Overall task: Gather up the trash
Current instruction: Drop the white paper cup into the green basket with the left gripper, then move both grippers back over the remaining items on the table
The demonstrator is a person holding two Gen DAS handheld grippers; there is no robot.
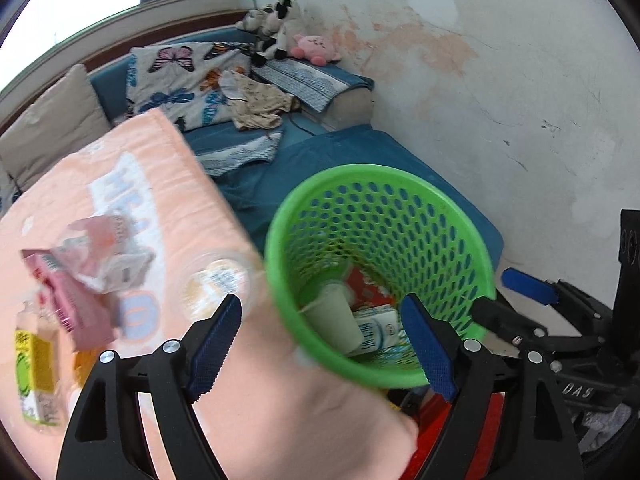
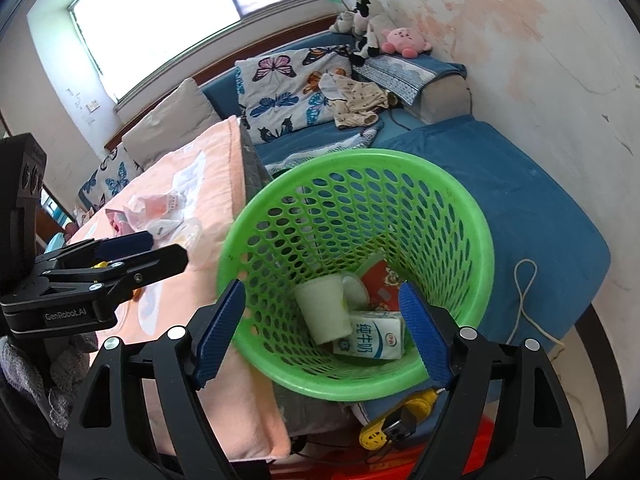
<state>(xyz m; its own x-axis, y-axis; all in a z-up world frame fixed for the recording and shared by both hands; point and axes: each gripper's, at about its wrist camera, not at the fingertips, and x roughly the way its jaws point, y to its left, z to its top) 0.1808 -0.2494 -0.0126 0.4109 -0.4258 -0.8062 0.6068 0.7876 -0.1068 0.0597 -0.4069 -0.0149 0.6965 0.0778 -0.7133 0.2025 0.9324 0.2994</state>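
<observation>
Both claws stand open with nothing between their pads: the left claw point(image 1: 320, 344) hangs over the edge of the peach-covered surface point(image 1: 168, 184), and the right claw point(image 2: 322, 332) is above the mouth of the green basket point(image 2: 476, 240).

The basket already holds a paper cup point(image 2: 322, 306), a milk carton point(image 2: 370, 336) and a red wrapper point(image 2: 380, 280). So your step now is, I judge, to go back for the next piece.

The trash that remains lies on the surface to the left of the basket: a clear plastic cup point(image 1: 218, 284) closest to it, then a crumpled wrapper point(image 1: 106, 252), a pink box point(image 1: 72, 300) and a yellow-green carton point(image 1: 34, 376).

Take the clear cup first, because it is near. Approach it from above, put one pad on each side of its rim, and close gently, since such a thin cup can slip or crush. Keep your right claw away from the basket rim, so that you do not tip it.
</observation>
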